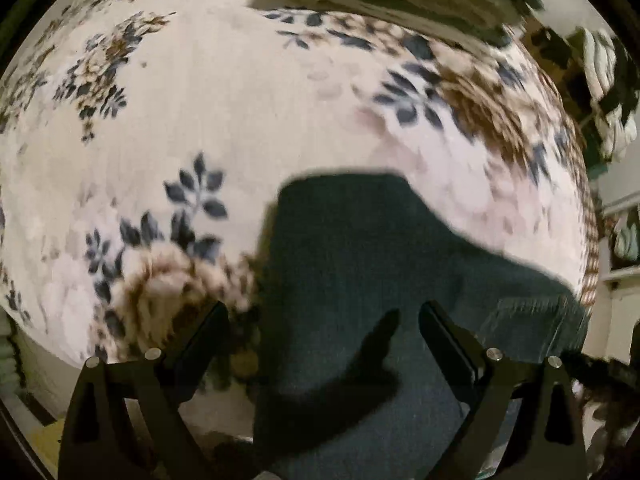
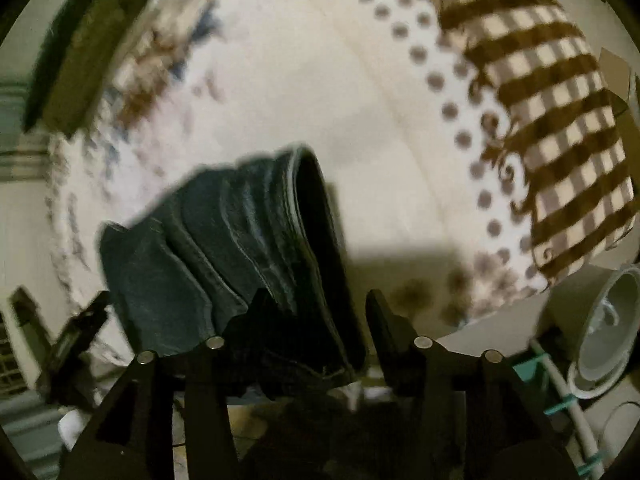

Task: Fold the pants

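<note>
Left tool [image 1: 324, 312]: jaws spread wide, gripping nothing, hovering over the dark pants [image 1: 360, 264], which lie flat on the floral bed cover [image 1: 240, 100] directly ahead of and under the fingers. Right tool [image 2: 316, 300]: jaws also apart; the pants [image 2: 248, 240] bunch in stacked folds just ahead of its left finger [image 2: 256, 308] and partly run under it, but motion blur makes contact hard to call, probably not pinched. Step, as I read it: partway through a fold, both tools released, setting up a re-grasp. Next move calls for each tool to close on an edge of the cloth, likely the bunched end near the right tool, then carry it over the flat part. View differences: the left wrist view shows the smooth flat panel and the floral print; only the right wrist view shows the open rolled end [image 2: 308, 184] with stitched seam, the checked border [image 2: 560, 120] of the cover beyond the right finger, and a tape roll [image 2: 612, 320] off the bed edge.
</note>
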Tool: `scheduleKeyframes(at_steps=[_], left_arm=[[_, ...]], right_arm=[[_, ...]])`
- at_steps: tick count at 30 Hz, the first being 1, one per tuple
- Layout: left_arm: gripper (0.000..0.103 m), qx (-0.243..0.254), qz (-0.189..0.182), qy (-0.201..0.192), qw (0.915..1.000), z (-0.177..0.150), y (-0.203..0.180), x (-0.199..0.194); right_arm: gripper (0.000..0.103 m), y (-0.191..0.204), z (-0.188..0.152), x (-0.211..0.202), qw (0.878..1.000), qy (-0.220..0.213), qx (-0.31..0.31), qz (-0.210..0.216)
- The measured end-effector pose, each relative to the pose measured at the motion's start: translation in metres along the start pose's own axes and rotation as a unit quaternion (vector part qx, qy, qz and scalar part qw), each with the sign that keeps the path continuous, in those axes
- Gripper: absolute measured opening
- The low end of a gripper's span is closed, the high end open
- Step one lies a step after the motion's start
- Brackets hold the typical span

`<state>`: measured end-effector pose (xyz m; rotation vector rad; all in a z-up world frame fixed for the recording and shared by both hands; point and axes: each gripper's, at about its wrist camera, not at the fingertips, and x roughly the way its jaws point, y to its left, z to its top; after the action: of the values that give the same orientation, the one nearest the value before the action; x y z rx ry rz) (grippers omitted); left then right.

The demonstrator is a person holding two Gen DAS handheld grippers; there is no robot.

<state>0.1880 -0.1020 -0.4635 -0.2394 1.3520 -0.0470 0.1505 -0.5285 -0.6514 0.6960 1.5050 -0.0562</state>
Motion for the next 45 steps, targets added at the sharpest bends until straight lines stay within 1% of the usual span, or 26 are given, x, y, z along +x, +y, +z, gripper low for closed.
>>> scheduleKeyframes(at_steps=[1, 3, 5, 6, 7, 8, 9, 11, 12, 15, 18, 20, 21, 22, 23, 25, 29, 30, 31, 32, 33, 36, 39, 42, 44, 45], left_arm=[[0.098, -0.014, -0.013, 0.003, 0.9998, 0.008, 0.005, 0.004], [0.098, -0.044, -0.025, 0.007, 0.9987, 0.022, 0.015, 0.016], [0.097, -0.072, -0.054, 0.027, 0.9956, 0.032, 0.024, 0.037], [0.086, -0.084, -0.072, 0.033, 0.9933, 0.034, 0.027, 0.043], [0.071, -0.097, -0.096, 0.031, 0.9901, 0.035, 0.03, 0.047], [0.043, -0.104, -0.105, 0.025, 0.9887, 0.036, 0.032, 0.048], [0.036, -0.103, -0.103, 0.021, 0.9891, 0.035, 0.033, 0.047], [0.029, -0.103, -0.108, 0.013, 0.9887, 0.035, 0.038, 0.046], [0.029, -0.108, -0.114, 0.011, 0.9876, 0.034, 0.043, 0.048], [0.029, -0.117, -0.118, 0.014, 0.986, 0.037, 0.051, 0.055], [0.031, -0.112, -0.107, 0.017, 0.9877, 0.042, 0.046, 0.046], [0.029, -0.1, -0.097, 0.012, 0.9902, 0.041, 0.044, 0.032], [0.03, -0.094, -0.097, 0.004, 0.9908, 0.038, 0.044, 0.021], [0.03, -0.087, -0.092, -0.004, 0.9919, 0.033, 0.041, 0.01], [0.031, -0.083, -0.09, -0.007, 0.9925, 0.028, 0.039, 0.003], [0.033, -0.073, -0.086, -0.009, 0.9935, 0.015, 0.035, -0.009], [0.035, -0.056, -0.061, 0.007, 0.9965, -0.016, 0.028, -0.007], [0.035, -0.053, -0.058, 0.016, 0.9968, -0.023, 0.027, -0.003], [0.035, -0.052, -0.053, 0.026, 0.9969, -0.029, 0.027, 0.001], [0.035, -0.051, -0.05, 0.028, 0.997, -0.033, 0.026, 0.002], [0.035, -0.047, -0.047, 0.026, 0.9974, -0.036, 0.024, 0.002], [0.035, -0.036, -0.043, 0.027, 0.9981, -0.037, 0.024, 0.003], [0.036, -0.042, -0.048, 0.031, 0.9975, -0.036, 0.025, 0.004], [0.037, -0.053, -0.06, 0.035, 0.9962, -0.035, 0.027, 0.003], [0.04, -0.063, -0.073, 0.039, 0.9945, -0.036, 0.031, 0.002], [0.042, -0.069, -0.082, 0.04, 0.9935, -0.037, 0.032, 0.001]], right_arm=[[0.064, -0.002, 0.003, -0.008, 1.0, -0.014, 0.006, 0.025], [0.072, -0.007, 0.013, -0.01, 0.998, -0.026, 0.018, 0.053], [0.073, -0.013, 0.026, -0.003, 0.996, -0.026, 0.033, 0.083], [0.073, -0.017, 0.032, 0.006, 0.994, -0.013, 0.046, 0.1], [0.073, -0.018, 0.036, 0.013, 0.992, -0.002, 0.055, 0.111], [0.073, -0.019, 0.04, 0.022, 0.99, 0.016, 0.065, 0.123], [0.071, -0.017, 0.042, 0.026, 0.989, 0.018, 0.069, 0.129], [0.021, -0.013, 0.043, 0.022, 0.991, 0.0, 0.052, 0.125], [0.011, -0.01, 0.042, 0.02, 0.994, 0.003, 0.045, 0.1], [0.011, -0.004, 0.041, 0.019, 0.998, -0.005, 0.045, 0.054], [0.012, 0.0, 0.044, 0.02, 0.998, 0.012, 0.034, 0.057], [0.025, 0.004, 0.043, 0.011, 0.997, 0.015, 0.024, 0.071], [0.044, 0.004, 0.04, 0.004, 0.997, 0.018, 0.025, 0.072], [0.056, 0.0, 0.033, -0.007, 0.996, 0.013, 0.031, 0.08], [0.056, -0.003, 0.026, -0.014, 0.995, 0.007, 0.037, 0.088], [0.062, -0.013, 0.006, -0.018, 0.995, 0.015, 0.062, 0.082], [0.062, -0.032, -0.025, 0.009, 0.992, 0.057, 0.103, 0.052], [0.057, -0.036, -0.031, 0.014, 0.99, 0.055, 0.118, 0.056], [0.027, -0.038, -0.037, 0.013, 0.988, 0.025, 0.131, 0.081], [0.025, -0.034, -0.041, 0.008, 0.989, 0.007, 0.13, 0.068], [0.016, -0.026, -0.043, 0.0, 0.991, -0.008, 0.118, 0.061], [0.015, -0.004, -0.053, -0.035, 0.994, -0.048, 0.087, 0.049], [0.015, 0.004, -0.055, -0.058, 0.993, -0.054, 0.081, 0.061], [0.015, -0.01, -0.053, -0.041, 0.996, -0.028, 0.085, 0.029], [0.019, -0.031, -0.05, -0.013, 0.994, 0.015, 0.104, 0.023], [0.034, -0.041, -0.05, -0.003, 0.992, 0.028, 0.122, 0.021]])
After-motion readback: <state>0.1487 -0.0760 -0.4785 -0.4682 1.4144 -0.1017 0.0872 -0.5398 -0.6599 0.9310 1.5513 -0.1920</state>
